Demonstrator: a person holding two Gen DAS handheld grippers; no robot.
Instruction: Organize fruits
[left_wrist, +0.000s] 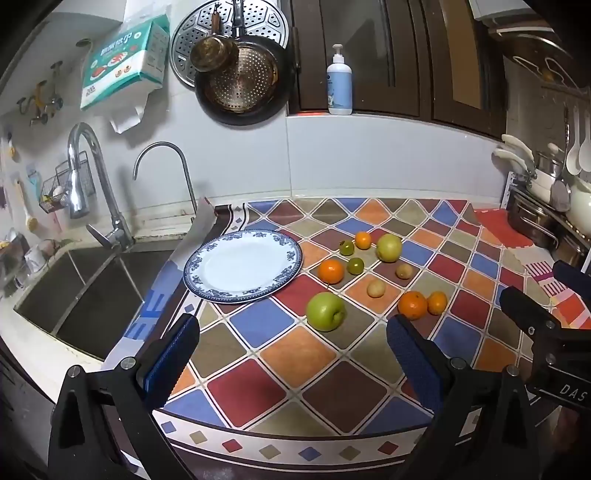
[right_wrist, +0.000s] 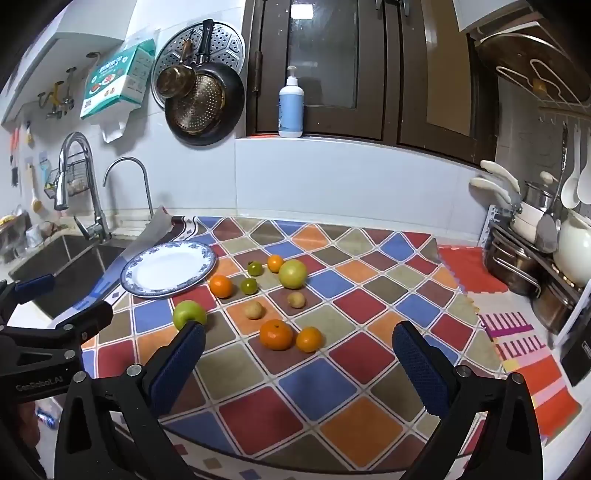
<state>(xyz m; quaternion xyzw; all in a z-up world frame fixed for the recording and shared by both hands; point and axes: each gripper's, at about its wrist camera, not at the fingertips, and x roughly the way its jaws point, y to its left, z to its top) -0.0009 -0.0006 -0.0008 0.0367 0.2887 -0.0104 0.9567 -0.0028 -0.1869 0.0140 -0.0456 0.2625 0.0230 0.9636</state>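
- Left gripper (left_wrist: 291, 347): jaws spread wide, nothing between them, hovering over the front edge of the worktop, aimed toward the plate and the nearest apple.
- Right gripper (right_wrist: 299, 350): also wide and empty, over the front edge, well right of the left one; its fingers frame the two nearest oranges.
- Step in hand, as I judge it: the very start. No fruit is lifted and none is on the plate.
- Next move likely calls for one gripper to drop over a near fruit and close gently; round fruit may roll if nudged.
- Green apple (left_wrist: 325, 311): closest to the left gripper, just right of the plate's front rim, stem dimple tilted sideways.
- Large orange (right_wrist: 276, 334) and small orange (right_wrist: 309, 339): touching or nearly so, nearest the right gripper.
- Farther back, mid-worktop: mandarin (left_wrist: 331, 271), two small green fruits (left_wrist: 355, 266), two small yellowish fruits (left_wrist: 376, 288), yellow-green apple (left_wrist: 389, 247), another small orange (left_wrist: 363, 240).
- Blue-rimmed plate (left_wrist: 295, 254): at the worktop's left edge beside the sink (left_wrist: 85, 291), holding nothing.
- Patterned mat (left_wrist: 295, 384) covers the worktop.
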